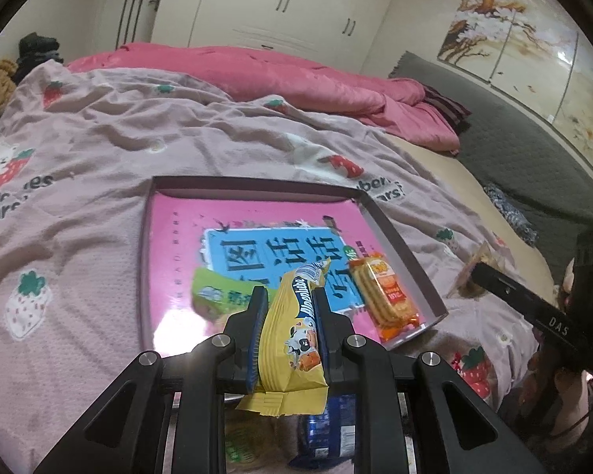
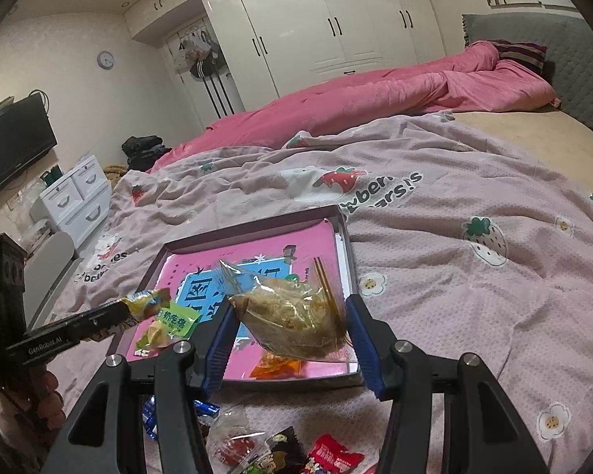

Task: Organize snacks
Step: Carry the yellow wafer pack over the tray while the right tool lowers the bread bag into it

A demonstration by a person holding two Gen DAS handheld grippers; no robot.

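2 snacks were gripped over the box [image 1: 399,237], a yellow packet [image 1: 292,328] by the left hand-held gripper [image 1: 288,300] and a clear bag [image 2: 292,316] by the right hand-held gripper [image 2: 290,330]; either could be dropped outside if released early.

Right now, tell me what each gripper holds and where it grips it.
The left gripper clamps the yellow wafer pack across its middle. The right gripper holds the clear bag of brown snack by its sides.

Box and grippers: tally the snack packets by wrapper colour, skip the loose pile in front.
Yellow: 1, yellow packet, held in the left gripper
Green: 1, green packet, in the box
Orange: 1, orange packet, in the box
Clear: 1, clear bag, held in the right gripper
Total: 4
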